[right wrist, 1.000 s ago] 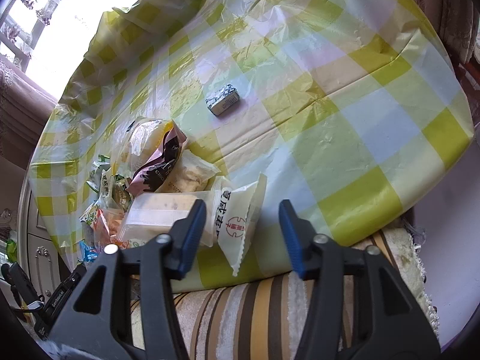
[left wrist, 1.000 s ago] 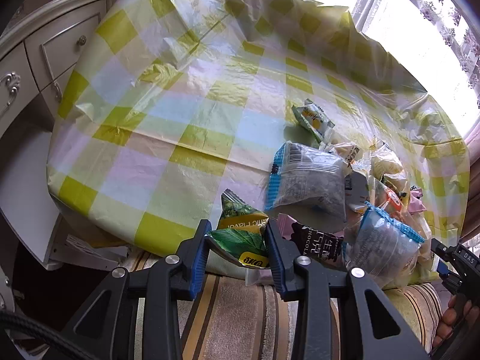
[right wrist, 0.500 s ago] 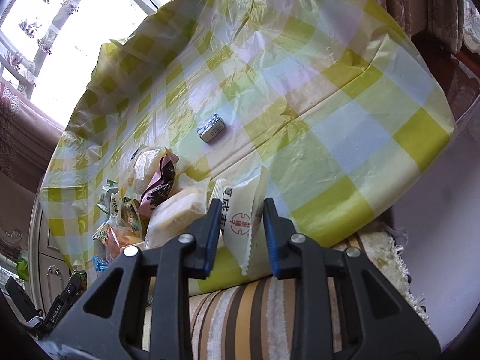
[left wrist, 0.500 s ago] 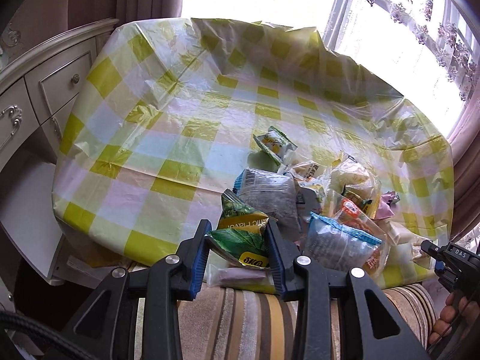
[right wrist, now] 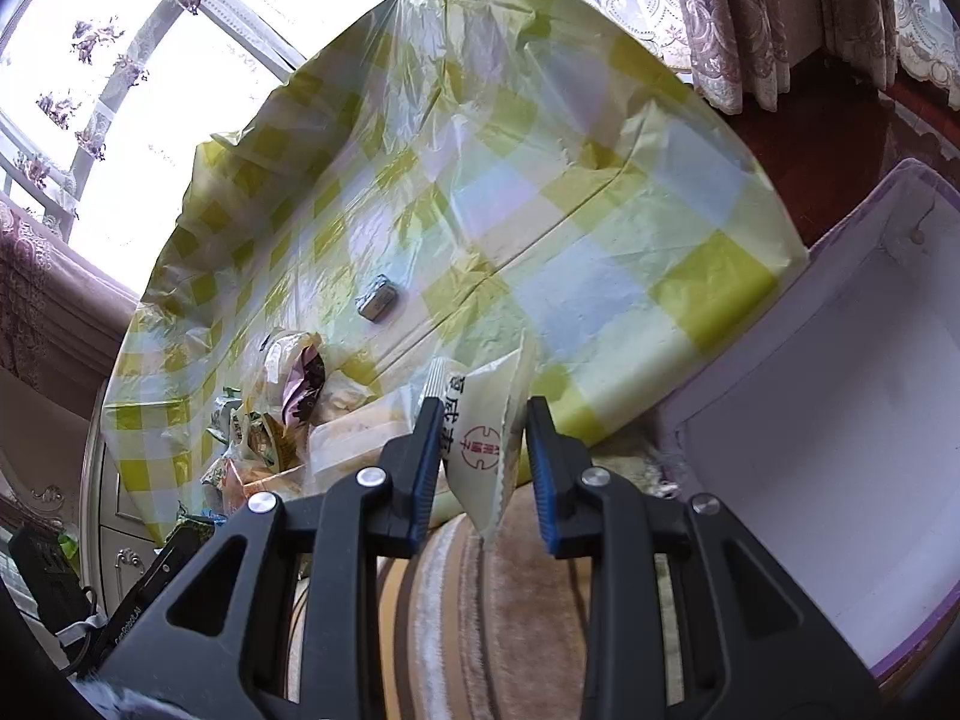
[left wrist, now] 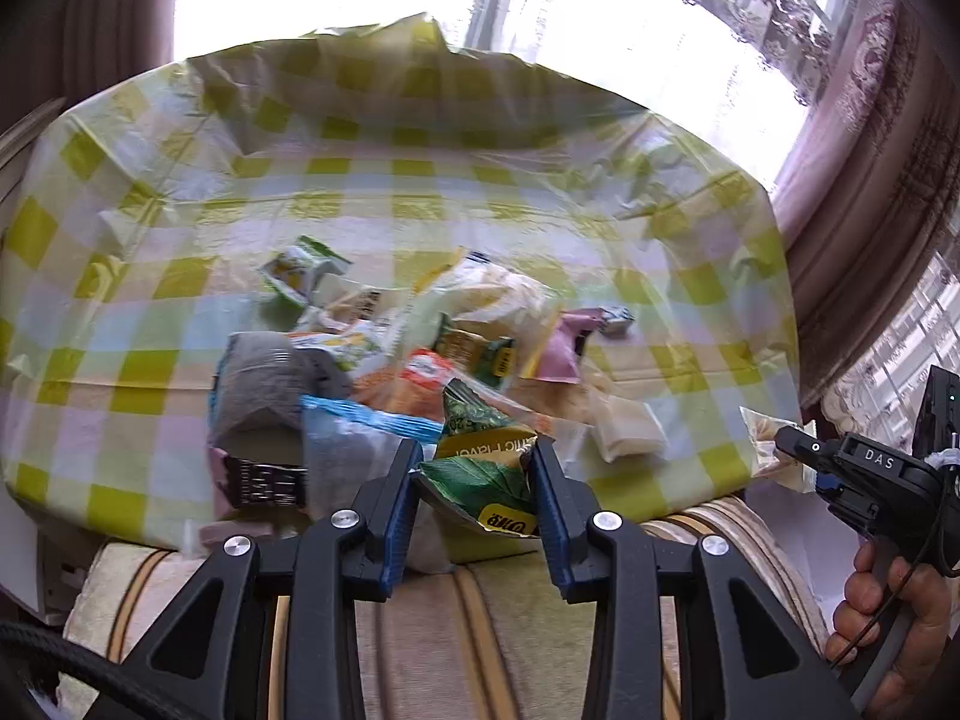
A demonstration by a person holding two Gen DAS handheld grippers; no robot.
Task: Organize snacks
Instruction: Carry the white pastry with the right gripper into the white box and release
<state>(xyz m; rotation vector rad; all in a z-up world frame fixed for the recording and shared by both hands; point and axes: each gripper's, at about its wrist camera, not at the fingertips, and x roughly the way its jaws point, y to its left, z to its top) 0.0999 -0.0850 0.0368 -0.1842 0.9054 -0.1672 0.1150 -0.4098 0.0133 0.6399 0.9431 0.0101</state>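
Note:
My left gripper [left wrist: 474, 480] is shut on a green snack bag [left wrist: 480, 474] with a yellow label, held above the table's near edge. Behind it a heap of snack packets [left wrist: 384, 372] lies on the checked tablecloth [left wrist: 360, 180]. My right gripper [right wrist: 480, 450] is shut on a white packet [right wrist: 486, 438] with a red round mark, lifted off the table. The left wrist view shows that right gripper [left wrist: 786, 441] at the far right, a pale packet [left wrist: 765, 438] in it and a hand [left wrist: 888, 630] holding it. A small silver packet [right wrist: 376, 300] lies alone on the cloth.
A white open box [right wrist: 840, 420] with a purple rim stands low at the right of the table. A striped cushion [left wrist: 480, 630] lies under both grippers. Curtains [left wrist: 870, 150] and a bright window are behind the table. A drawer unit [right wrist: 120, 516] stands at the left.
Both grippers have drawn back and up from the table with their packets. The right jaws closed on the white packet. The left view swung right; the white box came into the right view.

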